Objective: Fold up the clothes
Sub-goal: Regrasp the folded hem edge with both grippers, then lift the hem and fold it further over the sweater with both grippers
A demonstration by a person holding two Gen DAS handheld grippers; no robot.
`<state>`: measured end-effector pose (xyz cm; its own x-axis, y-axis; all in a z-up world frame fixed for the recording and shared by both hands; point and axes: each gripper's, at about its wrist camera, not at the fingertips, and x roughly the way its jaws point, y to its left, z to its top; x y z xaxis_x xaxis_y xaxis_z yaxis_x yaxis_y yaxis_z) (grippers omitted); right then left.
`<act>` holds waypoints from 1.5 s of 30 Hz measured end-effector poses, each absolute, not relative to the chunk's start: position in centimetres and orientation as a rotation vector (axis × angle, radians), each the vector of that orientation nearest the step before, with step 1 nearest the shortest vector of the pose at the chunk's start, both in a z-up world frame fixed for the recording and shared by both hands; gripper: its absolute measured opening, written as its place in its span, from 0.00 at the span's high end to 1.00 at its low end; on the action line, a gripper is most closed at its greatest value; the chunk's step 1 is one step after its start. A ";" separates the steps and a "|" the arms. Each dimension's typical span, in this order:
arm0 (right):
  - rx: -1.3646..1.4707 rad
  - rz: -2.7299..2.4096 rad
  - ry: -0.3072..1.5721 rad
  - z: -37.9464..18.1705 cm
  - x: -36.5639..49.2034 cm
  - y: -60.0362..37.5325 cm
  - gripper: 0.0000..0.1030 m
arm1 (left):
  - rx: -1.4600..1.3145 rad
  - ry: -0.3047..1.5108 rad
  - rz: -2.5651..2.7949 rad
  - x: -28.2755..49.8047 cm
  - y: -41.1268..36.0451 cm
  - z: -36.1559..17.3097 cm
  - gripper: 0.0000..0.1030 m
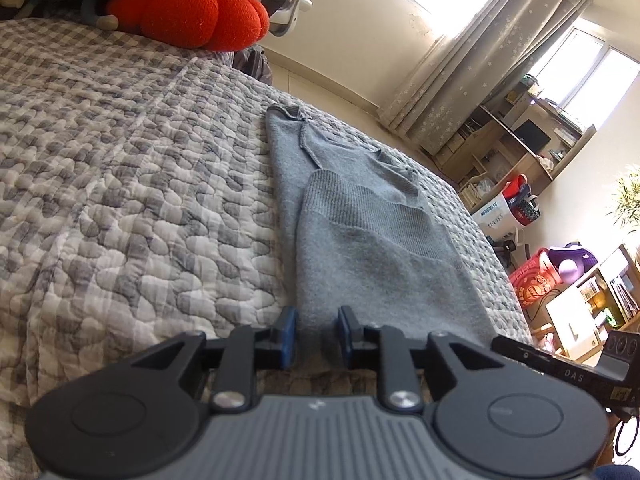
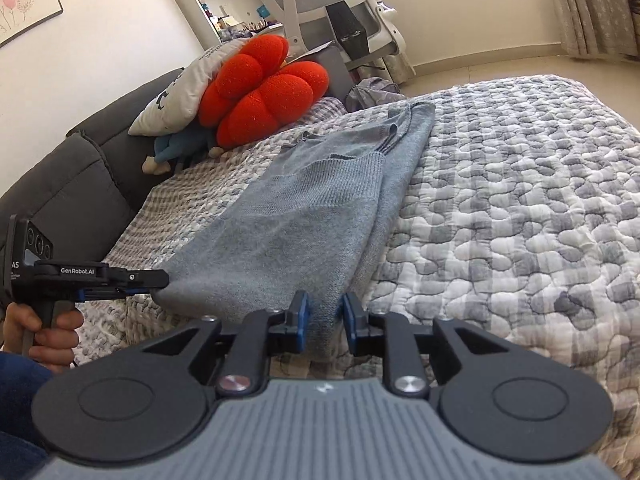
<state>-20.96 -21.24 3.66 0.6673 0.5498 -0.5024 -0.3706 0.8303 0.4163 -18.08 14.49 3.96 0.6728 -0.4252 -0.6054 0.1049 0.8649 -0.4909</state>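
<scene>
A grey knit sweater (image 1: 372, 248) lies folded lengthwise on the quilted bedspread (image 1: 120, 184), its ribbed hem doubled back over the body. My left gripper (image 1: 318, 334) sits at the near left corner of the sweater, its blue pads narrowly apart with fabric filling the gap. In the right wrist view the sweater (image 2: 288, 232) stretches away from me. My right gripper (image 2: 326, 318) pinches its near right corner the same way. The left gripper (image 2: 158, 282) shows from the side, held by a hand (image 2: 48, 328), its tip on the other corner.
Red flower-shaped cushions (image 2: 260, 88), a white pillow (image 2: 180, 92) and a blue plush toy (image 2: 176, 148) lie at the head of the bed by a dark headboard (image 2: 72, 192). An office chair (image 2: 332, 12) stands beyond. Shelves and bags (image 1: 560, 272) crowd the floor to the right.
</scene>
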 end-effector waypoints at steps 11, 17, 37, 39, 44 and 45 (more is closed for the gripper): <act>0.312 0.520 0.602 4.1 -14.0 -21.0 0.70 | -0.398 0.771 -0.361 -11.2 13.0 4.5 0.63; 0.227 0.500 0.603 3.3 -12.5 -19.2 0.71 | -0.341 0.779 -0.367 -9.3 11.0 2.9 0.65; 0.196 0.460 0.532 5.1 -11.8 -19.2 0.85 | -0.340 0.654 -0.297 -9.6 11.7 4.9 0.88; 0.244 0.447 0.589 3.8 -11.3 -19.8 0.79 | -0.314 0.676 -0.284 -9.4 11.5 4.2 0.73; 0.278 0.441 0.621 2.8 -11.5 -20.0 0.66 | -0.252 0.719 -0.260 -8.8 10.8 2.9 0.68; 0.275 0.445 0.620 2.8 -11.5 -19.8 0.66 | -0.241 0.718 -0.261 -8.8 10.6 2.9 0.68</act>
